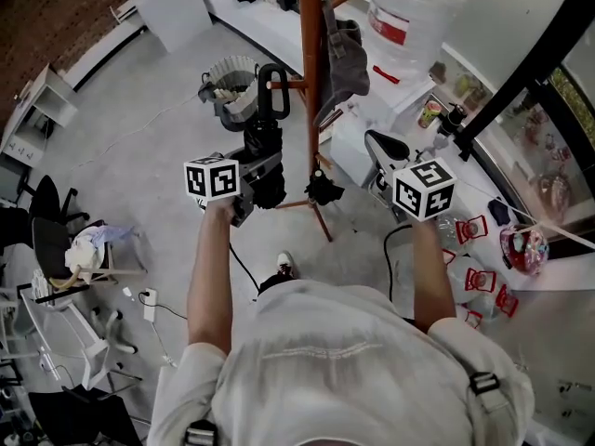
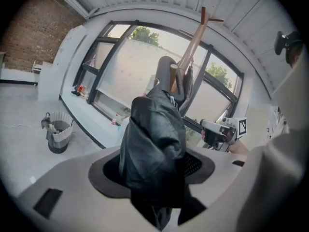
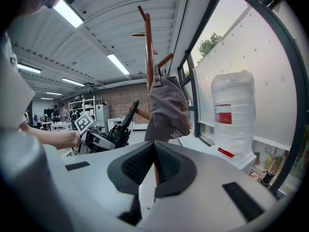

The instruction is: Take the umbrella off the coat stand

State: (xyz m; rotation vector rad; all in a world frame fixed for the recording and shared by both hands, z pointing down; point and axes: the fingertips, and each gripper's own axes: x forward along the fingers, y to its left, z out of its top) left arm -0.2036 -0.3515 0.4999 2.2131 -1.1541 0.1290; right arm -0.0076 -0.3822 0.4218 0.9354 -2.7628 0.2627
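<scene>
Black umbrella, clamped in the left hand-held gripper, hooked a peg upper centre — snagging could tip the coat stand; right hand-held gripper was closed, empty.

Top of coat stand was cut off by head view's upper edge. Lower end of umbrella was cut off at left gripper view's bottom edge. Distant shelving contents were unreadably small.

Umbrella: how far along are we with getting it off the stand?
Done: the left gripper is clamped on the folded umbrella. In hand: unhooking, since the handle hangs over a peg of the stand. Left: lift it clear and carry it away. The right gripper is shut and empty.
</scene>
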